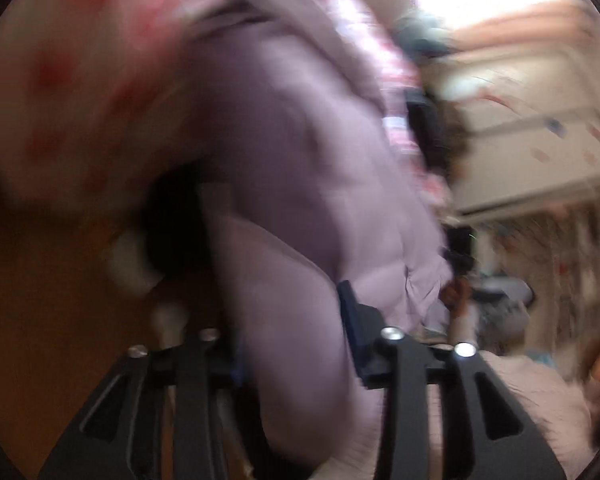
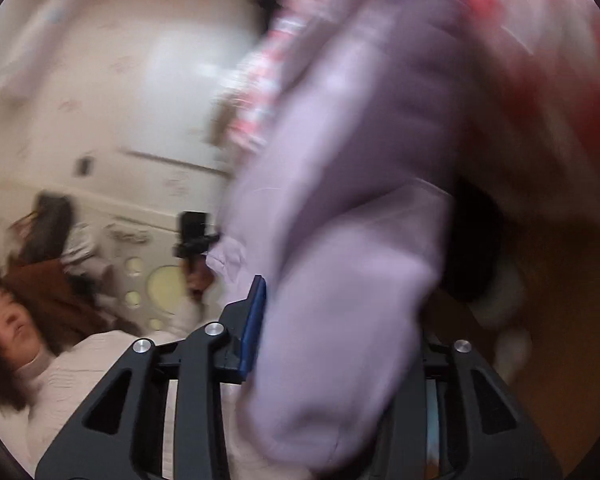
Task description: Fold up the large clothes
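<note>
A lilac padded jacket (image 1: 300, 160) hangs in the air, blurred, and fills the middle of both views. In the left wrist view a thick fold of it runs down between the jaws of my left gripper (image 1: 296, 320); the blue right pad (image 1: 350, 312) lies against the fabric and the other finger is hidden. My right gripper (image 2: 340, 320) stands the same way around the jacket (image 2: 360, 200), with its blue left pad (image 2: 254, 316) on the cloth. Each view shows the other gripper small at the jacket's far edge, the right gripper (image 1: 458, 260) and the left gripper (image 2: 194, 236).
White bedding with red patches (image 1: 60, 80) lies behind the jacket over a brown wooden surface (image 1: 40, 300). A dark object (image 1: 172, 220) sits under it. A person in a pale top (image 2: 80, 364) is close below the grippers. Cream walls and cupboards (image 1: 540, 140) stand behind.
</note>
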`<state>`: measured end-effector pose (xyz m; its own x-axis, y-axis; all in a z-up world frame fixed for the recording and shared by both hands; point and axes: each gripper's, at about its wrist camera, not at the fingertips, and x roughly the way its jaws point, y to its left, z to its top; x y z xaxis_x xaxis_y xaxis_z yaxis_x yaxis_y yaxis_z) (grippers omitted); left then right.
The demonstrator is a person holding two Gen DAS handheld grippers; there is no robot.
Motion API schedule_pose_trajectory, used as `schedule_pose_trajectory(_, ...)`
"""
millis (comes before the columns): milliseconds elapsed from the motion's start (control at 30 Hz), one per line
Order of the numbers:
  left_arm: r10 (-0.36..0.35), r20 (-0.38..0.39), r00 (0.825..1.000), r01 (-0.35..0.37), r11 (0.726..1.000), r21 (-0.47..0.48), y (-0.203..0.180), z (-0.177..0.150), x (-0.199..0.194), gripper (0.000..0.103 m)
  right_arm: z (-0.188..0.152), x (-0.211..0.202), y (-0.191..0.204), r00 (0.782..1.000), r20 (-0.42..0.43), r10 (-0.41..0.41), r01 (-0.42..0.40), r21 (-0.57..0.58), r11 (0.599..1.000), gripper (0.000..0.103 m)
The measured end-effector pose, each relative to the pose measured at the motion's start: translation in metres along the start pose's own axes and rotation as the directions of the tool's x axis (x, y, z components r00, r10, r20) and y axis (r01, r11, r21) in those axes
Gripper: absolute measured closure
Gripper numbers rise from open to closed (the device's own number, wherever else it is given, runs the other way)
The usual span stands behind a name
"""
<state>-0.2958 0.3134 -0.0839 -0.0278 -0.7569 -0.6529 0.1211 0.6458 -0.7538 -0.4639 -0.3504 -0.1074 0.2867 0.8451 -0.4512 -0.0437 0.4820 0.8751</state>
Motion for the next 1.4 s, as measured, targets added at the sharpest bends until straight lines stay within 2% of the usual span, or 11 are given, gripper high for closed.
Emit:
schedule_pose_trajectory(167,0.135,0.285,0.949,-0.060,0.964,-0.258,0.057,0.003,-0.081,0.034,0.016,-0.067,-0.006,0.955,0.261,-0.141,0.129,0.060,0.990,0.046)
schedule_pose_trajectory(233,0.197,0.387,0.901,-0.113,0.967,-0.230,0.034,0.023,-0.105,0.026,0.047,-0.074,0.023,0.927,0.338,-0.162,0.172,-0.001,0.985,0.033)
schedule_pose_trajectory(300,0.179,0.422,0.889,-0.142,0.983,-0.117,-0.008,0.059,-0.099,0.024,0.093,-0.061,0.054,0.916,0.379,-0.129,0.176,-0.091,0.980,0.022)
schedule_pose_trajectory(467,0.127,0.419,0.899,-0.170,0.983,0.065,-0.083,0.167,-0.028,0.024,0.225,0.030,0.106,0.891,0.414,-0.187,0.291,-0.204,0.935,0.017)
schedule_pose_trajectory(667,0.120,0.458,0.881,-0.189,0.976,0.109,-0.138,0.280,0.060,0.024,0.351,0.125,0.075,0.809,0.447,-0.382,0.464,-0.086,0.882,0.017)
schedule_pose_trajectory(733,0.118,0.475,0.872,-0.164,0.985,0.057,-0.131,0.311,0.084,0.024,0.365,0.137,0.042,0.769,0.437,-0.465,0.517,0.002,0.856,0.018)
schedule_pose_trajectory(933,0.267,0.362,0.893,-0.274,0.961,-0.031,-0.082,0.356,0.157,0.023,0.366,0.116,0.014,0.787,0.439,-0.433,0.457,0.056,0.888,0.034)
schedule_pose_trajectory(1000,0.274,0.362,0.891,-0.298,0.954,0.011,-0.089,0.352,0.157,0.020,0.360,0.106,0.021,0.746,0.474,-0.468,0.519,0.026,0.854,0.031)
schedule_pose_trajectory(1067,0.277,0.355,0.893,-0.319,0.946,0.064,-0.094,0.346,0.159,0.018,0.369,0.118,-0.003,0.788,0.357,-0.501,0.532,0.014,0.847,0.031)
schedule_pose_trajectory(1200,0.243,0.342,0.908,-0.275,0.960,0.046,-0.096,0.328,0.130,0.018,0.352,0.087,0.021,0.826,0.380,-0.416,0.449,0.002,0.893,0.022)
schedule_pose_trajectory(1400,0.167,0.290,0.942,-0.201,0.975,0.092,-0.052,0.228,0.048,0.007,0.232,0.031,0.039,0.919,0.271,-0.286,0.322,-0.102,0.941,0.007)
